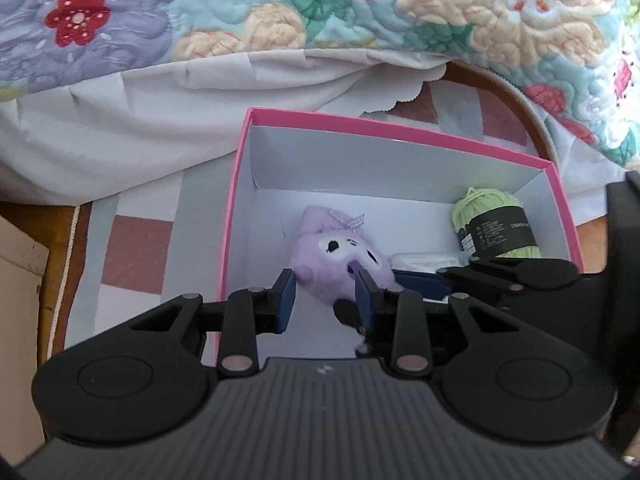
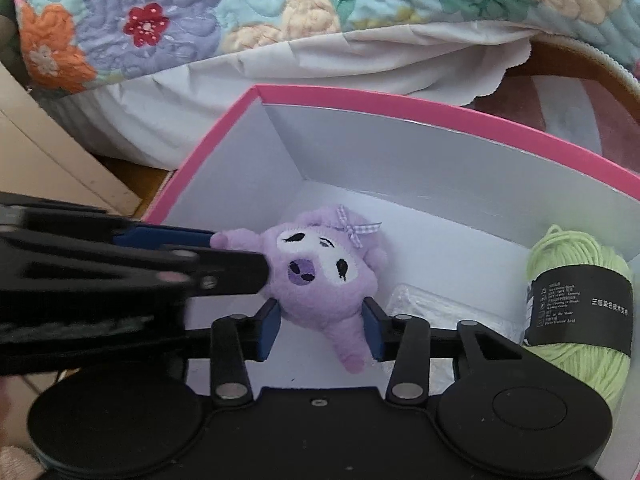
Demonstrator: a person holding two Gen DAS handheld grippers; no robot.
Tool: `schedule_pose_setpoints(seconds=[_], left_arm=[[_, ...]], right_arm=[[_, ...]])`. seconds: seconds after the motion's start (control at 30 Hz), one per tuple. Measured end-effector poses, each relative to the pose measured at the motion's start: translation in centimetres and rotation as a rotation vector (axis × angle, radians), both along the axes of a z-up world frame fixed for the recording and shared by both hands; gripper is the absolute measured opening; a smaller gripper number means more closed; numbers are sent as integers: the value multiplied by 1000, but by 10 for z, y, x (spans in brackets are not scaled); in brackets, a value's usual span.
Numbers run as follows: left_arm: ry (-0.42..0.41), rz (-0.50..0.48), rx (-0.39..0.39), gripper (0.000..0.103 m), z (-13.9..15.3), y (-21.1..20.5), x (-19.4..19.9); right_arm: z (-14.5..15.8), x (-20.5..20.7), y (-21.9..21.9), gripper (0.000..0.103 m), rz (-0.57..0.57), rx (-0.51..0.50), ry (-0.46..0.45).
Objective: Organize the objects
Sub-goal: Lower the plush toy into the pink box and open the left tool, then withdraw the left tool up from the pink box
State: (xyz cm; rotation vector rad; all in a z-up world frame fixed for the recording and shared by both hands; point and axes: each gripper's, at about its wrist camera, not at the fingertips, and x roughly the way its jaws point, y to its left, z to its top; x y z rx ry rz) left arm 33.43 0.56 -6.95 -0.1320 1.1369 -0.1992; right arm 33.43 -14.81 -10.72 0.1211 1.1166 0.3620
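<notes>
- Right claw (image 2: 322,324) is clamped on the plush (image 2: 320,276), one pad on each side of its body.
- Left claw (image 1: 326,300), jaws nearly together, meets the plush's ear from 9 o'clock; I cannot tell whether it pinches.
- Plush lies face up in the box (image 2: 360,106).
- Packet (image 2: 416,304) just beside it at 3 o'clock, yarn (image 2: 576,264) farther out.
- Quilt (image 2: 280,0) at 12 o'clock, beyond the box.
</notes>
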Motion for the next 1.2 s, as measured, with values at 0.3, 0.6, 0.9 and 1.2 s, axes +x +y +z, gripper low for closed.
schedule_pose_setpoints(seconds=[0.3, 0.6, 0.9, 1.2], left_arm=[[-10, 22, -18, 32, 14, 6, -19], [5, 36, -59, 38, 29, 21, -42], [-9, 17, -45, 54, 60, 32, -78], [-45, -47, -21, 67, 92, 41, -123]], right_arm=[[19, -13, 4, 67, 37, -65, -87], [61, -57, -13, 67, 52, -37, -171], [111, -107, -22, 69, 49, -21, -260], [142, -143, -29, 73, 7, -42, -267]])
